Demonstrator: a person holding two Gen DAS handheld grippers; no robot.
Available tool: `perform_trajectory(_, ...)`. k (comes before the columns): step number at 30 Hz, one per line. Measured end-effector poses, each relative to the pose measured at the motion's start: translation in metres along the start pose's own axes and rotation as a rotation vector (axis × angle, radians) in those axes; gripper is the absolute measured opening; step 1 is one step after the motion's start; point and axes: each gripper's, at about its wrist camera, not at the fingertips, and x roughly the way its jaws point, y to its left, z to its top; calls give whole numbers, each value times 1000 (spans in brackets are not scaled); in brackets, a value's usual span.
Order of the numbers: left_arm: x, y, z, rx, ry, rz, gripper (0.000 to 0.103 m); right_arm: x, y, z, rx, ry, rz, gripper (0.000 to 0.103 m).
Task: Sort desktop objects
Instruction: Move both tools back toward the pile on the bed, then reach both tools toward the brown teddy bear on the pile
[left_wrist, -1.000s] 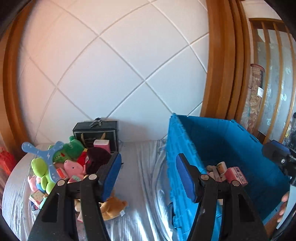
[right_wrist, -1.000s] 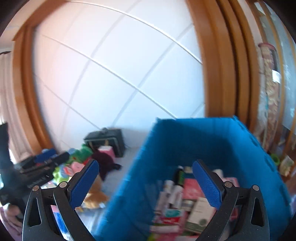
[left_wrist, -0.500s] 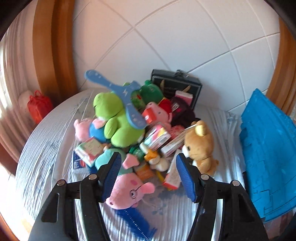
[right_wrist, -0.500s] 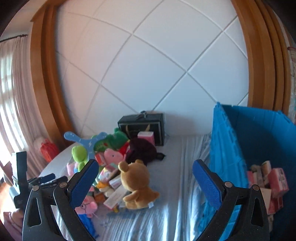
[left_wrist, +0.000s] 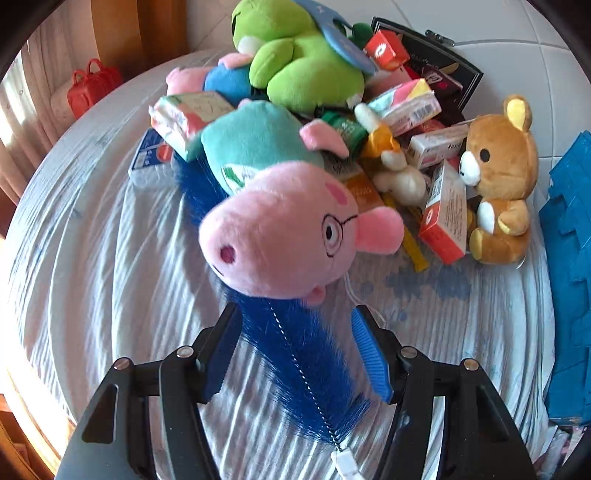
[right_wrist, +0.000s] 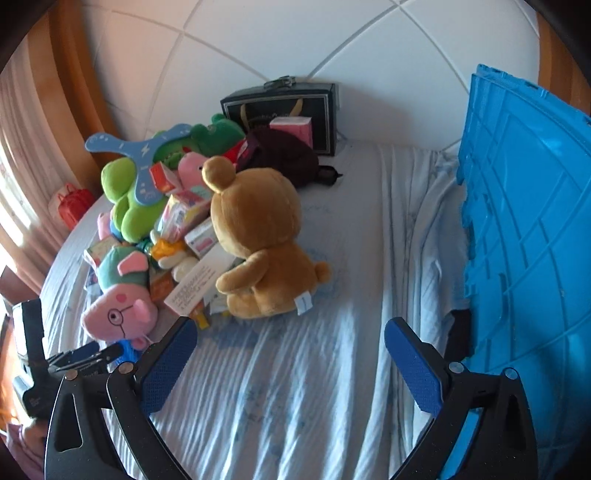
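A heap of toys and small boxes lies on the pale striped sheet (right_wrist: 332, 387). At its near edge is a pink pig plush (left_wrist: 288, 236) with glasses and a teal body. It rests on a blue bristle brush (left_wrist: 303, 354). My left gripper (left_wrist: 295, 325) is open and straddles the brush's bristled end just below the pig's snout; its pads do not squeeze the brush. My right gripper (right_wrist: 291, 332) is open over bare sheet, with a brown bear plush (right_wrist: 258, 229) sitting just ahead of it. The right wrist view also shows the pig plush (right_wrist: 118, 317) and the left gripper (right_wrist: 88, 354) at lower left.
A blue plastic crate (right_wrist: 524, 221) stands on the right. The heap holds a green frog plush (left_wrist: 303, 62), a blue boomerang (right_wrist: 144, 155) and an orange box (left_wrist: 443, 214) beside the bear (left_wrist: 498, 177). A black box (right_wrist: 288, 107) leans on the padded headboard, and a red bag (left_wrist: 94, 85) sits far left.
Both grippers swung away from the blue crate and came down toward the bed. The left one reached the toy heap and now straddles the brush. The right one lowered near the bear.
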Motion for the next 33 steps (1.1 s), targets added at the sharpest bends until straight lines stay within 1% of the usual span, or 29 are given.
perform_trajectory(3, 15, -9, -11, 2, 57, 10, 61, 13, -1, -4, -21, 43, 6, 103)
perform_trajectory(5, 17, -13, -17, -1, 81, 20, 61, 19, -4, -6, -27, 66, 10, 103)
perform_trajectory(8, 0, -26, -16, 30, 51, 1, 61, 26, -8, -8, -30, 86, 7, 103)
perform_trajectory(9, -7, -32, -12, 44, 43, -23, 61, 28, -10, -8, -27, 91, 6, 103)
perform_trajectory(13, -27, -59, 2, 86, 57, -91, 61, 28, -16, -6, -7, 89, -6, 103)
perform_trajectory(14, -36, -68, 6, 111, 44, -125, 61, 28, -17, -5, 1, 85, -11, 103)
perform_trajectory(16, -55, -87, 14, 169, 16, -149, 61, 26, -22, -5, 20, 80, -23, 103)
perform_trajectory(17, -66, -98, 19, 204, -17, -162, 61, 26, -24, -4, 31, 79, -29, 103)
perform_trajectory(20, -82, -123, 55, 275, -82, -202, 61, 26, -31, -1, 68, 71, -48, 103)
perform_trajectory(25, -77, -178, 140, 338, -179, -194, 61, 32, -39, 4, 119, 73, -74, 103)
perform_trajectory(27, -67, -203, 169, 362, -194, -194, 61, 35, -42, 6, 132, 74, -84, 103)
perform_trajectory(28, -59, -215, 182, 369, -192, -191, 61, 38, -44, 8, 140, 77, -90, 103)
perform_trajectory(29, -48, -228, 193, 388, -176, -203, 61, 40, -46, 10, 148, 79, -96, 103)
perform_trajectory(30, -32, -241, 203, 407, -148, -190, 61, 43, -48, 11, 156, 82, -99, 103)
perform_trajectory(31, -17, -251, 209, 423, -123, -149, 61, 46, -51, 13, 162, 86, -102, 103)
perform_trajectory(33, 17, -262, 207, 477, -37, -79, 61, 52, -54, 17, 169, 91, -111, 103)
